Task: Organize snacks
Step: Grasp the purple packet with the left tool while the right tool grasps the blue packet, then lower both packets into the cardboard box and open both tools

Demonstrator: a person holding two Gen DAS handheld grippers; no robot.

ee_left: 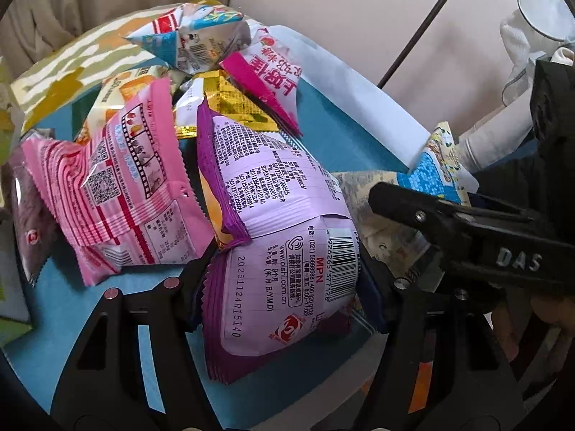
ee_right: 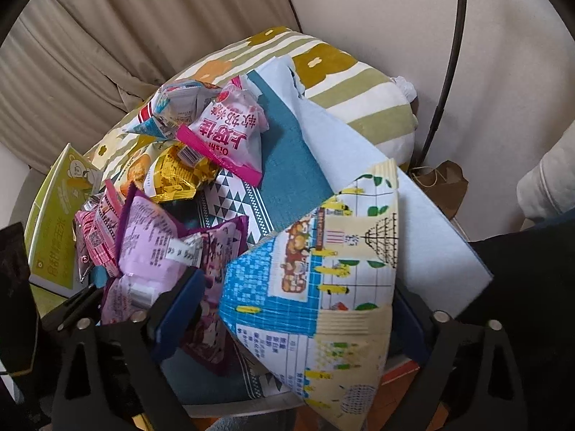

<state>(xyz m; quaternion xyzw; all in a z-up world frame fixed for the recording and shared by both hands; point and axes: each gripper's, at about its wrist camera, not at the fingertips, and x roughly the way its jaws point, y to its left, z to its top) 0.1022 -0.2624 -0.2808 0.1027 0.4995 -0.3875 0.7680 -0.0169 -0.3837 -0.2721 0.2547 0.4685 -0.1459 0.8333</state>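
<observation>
The left gripper (ee_left: pixel 284 287) is clamped on a lilac snack bag with purple crimped edges (ee_left: pixel 287 244), its two pads pressing the bag's sides near the barcode end; the bag lies on its front, printed back up, at the centre of the left wrist view. At 9 o'clock from it a pink snack bag (ee_left: pixel 118 190) lies just beside it, and at 12 o'clock a gold foil packet (ee_left: pixel 233 107) sits under the far purple seam. Further toward 12 o'clock a white and magenta pouch (ee_left: pixel 269 72) leans against a white, red and blue pouch (ee_left: pixel 190 39), all on a teal cloth (ee_left: pixel 330 122) with a yellow and green patterned cushion (ee_left: pixel 64 68) at 10 o'clock. In the right wrist view the right gripper (ee_right: pixel 298 305) has its jaws set wide around a large cream and blue illustrated snack bag (ee_right: pixel 316 269), which fills the gap between them; whether the pads actually press on it cannot be told, since the right pad is hidden behind the bag and the blue left pad (ee_right: pixel 179 309) seems just clear of it. A second purple bag (ee_right: pixel 215 280) lies at 9 o'clock of the big bag, touching that pad, and a green carton (ee_right: pixel 54 222) stands at the far 9 o'clock edge
</observation>
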